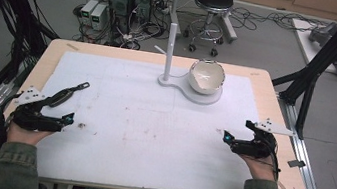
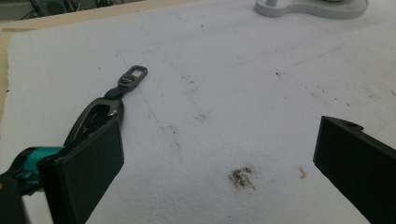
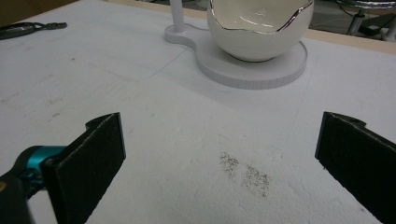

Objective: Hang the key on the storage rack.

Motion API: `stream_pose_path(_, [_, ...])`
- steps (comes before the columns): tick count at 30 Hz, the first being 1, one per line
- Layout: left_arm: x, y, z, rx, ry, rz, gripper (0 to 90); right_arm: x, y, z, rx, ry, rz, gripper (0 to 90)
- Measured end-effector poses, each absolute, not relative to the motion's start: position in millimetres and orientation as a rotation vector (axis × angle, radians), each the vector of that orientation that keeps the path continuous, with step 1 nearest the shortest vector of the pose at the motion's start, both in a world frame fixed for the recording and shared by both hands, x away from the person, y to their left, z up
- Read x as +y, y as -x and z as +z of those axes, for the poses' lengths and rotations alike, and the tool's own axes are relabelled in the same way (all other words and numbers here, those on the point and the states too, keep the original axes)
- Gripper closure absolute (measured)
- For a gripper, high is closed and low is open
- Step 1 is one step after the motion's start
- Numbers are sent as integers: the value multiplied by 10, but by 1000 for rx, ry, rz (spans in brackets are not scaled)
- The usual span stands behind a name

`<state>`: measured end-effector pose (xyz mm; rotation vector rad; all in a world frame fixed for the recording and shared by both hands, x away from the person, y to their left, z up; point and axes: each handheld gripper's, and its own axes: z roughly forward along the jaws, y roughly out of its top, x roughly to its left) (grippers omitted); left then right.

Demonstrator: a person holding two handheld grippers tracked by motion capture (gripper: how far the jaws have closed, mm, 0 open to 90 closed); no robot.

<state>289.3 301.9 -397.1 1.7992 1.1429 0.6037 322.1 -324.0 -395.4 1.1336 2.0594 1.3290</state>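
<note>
On a white-covered worktop (image 1: 142,121), a dark key fob (image 2: 100,109) lies flat just beside the left gripper (image 2: 212,154), whose fingers are released, as are the right gripper (image 3: 219,154) fingers; best to straddle its body squarely before closing.

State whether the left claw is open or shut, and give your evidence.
Open. The left claw has its jaws standing wide apart over bare white mat; the key fob lies beside one jaw, ungripped.

No readable text — none anywhere.
</note>
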Motion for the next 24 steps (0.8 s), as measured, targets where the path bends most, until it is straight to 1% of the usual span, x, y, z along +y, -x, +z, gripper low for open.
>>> stream_pose_path(24, [2974, -2909, -3994, 1146, -1839, 588, 22, -3228, -3240, -3989, 2067, -1159, 1324, 5])
